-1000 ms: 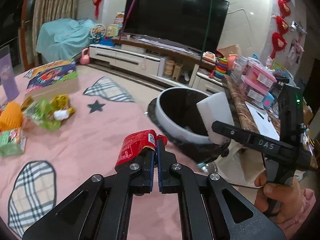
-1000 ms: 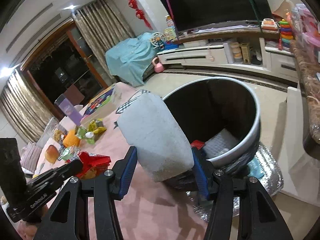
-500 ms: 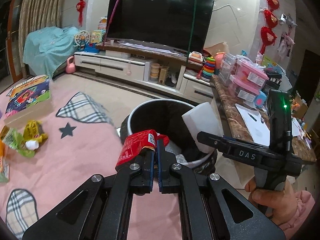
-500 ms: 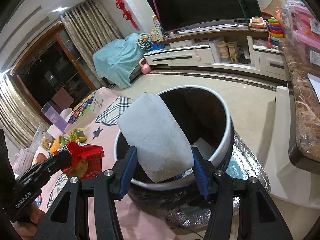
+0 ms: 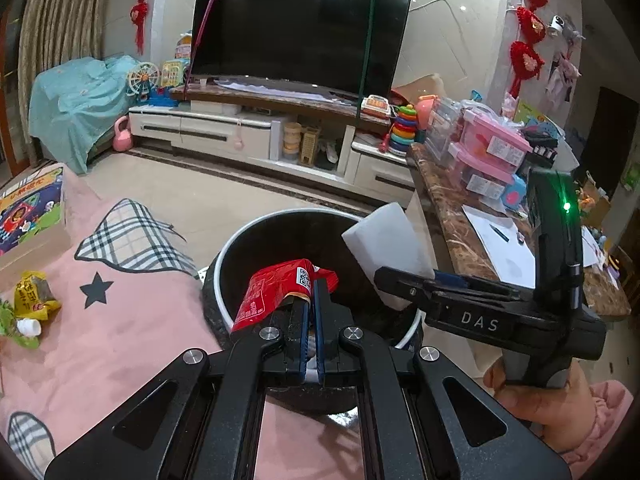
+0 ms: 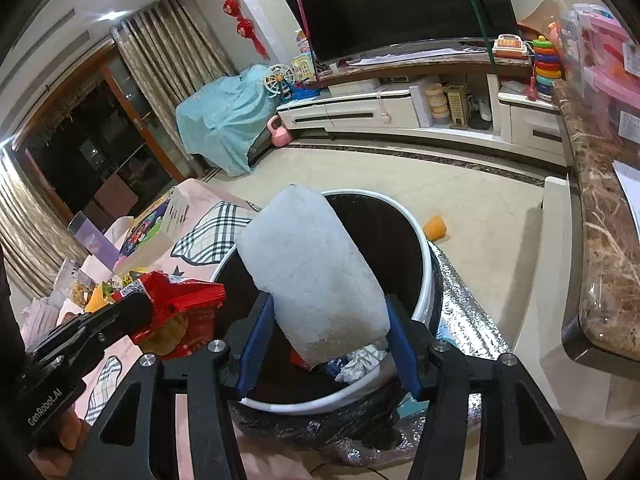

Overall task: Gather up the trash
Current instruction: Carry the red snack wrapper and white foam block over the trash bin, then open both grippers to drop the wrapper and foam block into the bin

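My left gripper [image 5: 311, 295] is shut on a crumpled red snack wrapper [image 5: 272, 292], held over the near rim of a round black bin with a white rim [image 5: 288, 213]. In the right wrist view the same wrapper [image 6: 180, 300] hangs at the left. My right gripper [image 6: 326, 314] has a white foam block [image 6: 312, 272] between its blue pads, above the bin's mouth [image 6: 428, 264]. Its jaws are opening, and both pads still touch the block. The left wrist view shows the block [image 5: 384, 236] sticking up from the right gripper [image 5: 400, 280]. Crumpled trash [image 6: 360, 360] lies inside the bin.
A pink blanket with plaid patches [image 5: 120, 320] lies left of the bin, with a yellow wrapper [image 5: 34, 292] and a picture box [image 5: 28, 208] on it. A marble counter [image 6: 604, 260] runs along the right. An orange cup [image 6: 435, 227] lies on the floor beyond the bin.
Both grippers have moved toward the bin and now hang over its mouth, each with its load. The bin's inside now shows beneath the foam block.
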The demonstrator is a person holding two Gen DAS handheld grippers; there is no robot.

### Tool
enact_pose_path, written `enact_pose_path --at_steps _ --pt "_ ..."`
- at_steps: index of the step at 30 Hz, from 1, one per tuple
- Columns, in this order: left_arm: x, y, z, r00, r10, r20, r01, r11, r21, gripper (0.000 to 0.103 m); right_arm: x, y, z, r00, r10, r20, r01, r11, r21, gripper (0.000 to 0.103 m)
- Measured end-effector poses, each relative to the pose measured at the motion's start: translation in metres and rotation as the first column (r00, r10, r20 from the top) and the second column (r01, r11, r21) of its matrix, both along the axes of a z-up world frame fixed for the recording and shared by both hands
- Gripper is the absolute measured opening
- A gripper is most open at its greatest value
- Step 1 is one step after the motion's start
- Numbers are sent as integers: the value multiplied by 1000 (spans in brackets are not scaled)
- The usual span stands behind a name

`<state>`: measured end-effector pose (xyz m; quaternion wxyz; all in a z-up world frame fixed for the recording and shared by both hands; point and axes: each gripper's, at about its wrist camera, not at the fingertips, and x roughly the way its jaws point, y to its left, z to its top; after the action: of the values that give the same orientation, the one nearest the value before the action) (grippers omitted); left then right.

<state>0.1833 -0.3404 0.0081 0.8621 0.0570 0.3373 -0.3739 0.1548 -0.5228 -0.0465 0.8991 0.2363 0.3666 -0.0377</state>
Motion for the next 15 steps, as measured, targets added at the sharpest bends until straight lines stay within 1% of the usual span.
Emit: enact_pose_path --at_steps 4,6,7,8,9,12,15 --pt "4 -1 -8 999 4 -35 -3 1000 20 6 4 -1 -1 1000 15 -9 -15 1000 -8 60" --pt "4 1 -11 999 11 -40 -10 1000 29 15 6 -2 -2 1000 16 -15 -16 1000 -8 62" --pt "4 3 -11 999 18 -41 -17 999 30 28 6 -2 -3 1000 15 -17 -16 1000 -6 62" --pt "4 5 -12 999 24 -39 -22 999 29 38 6 -2 -3 1000 13 -20 -13 1000 -4 66" --pt "3 8 -12 999 31 -36 -30 999 29 40 6 -3 -4 1000 10 -21 -10 1000 -1 70" --pt "2 15 -15 998 49 -41 -47 998 36 41 4 -3 -3 1000 6 -16 -6 1000 4 72" --pt "1 27 -19 996 73 -53 -71 997 33 46 2 -1 -2 1000 2 -11 -2 1000 8 74"
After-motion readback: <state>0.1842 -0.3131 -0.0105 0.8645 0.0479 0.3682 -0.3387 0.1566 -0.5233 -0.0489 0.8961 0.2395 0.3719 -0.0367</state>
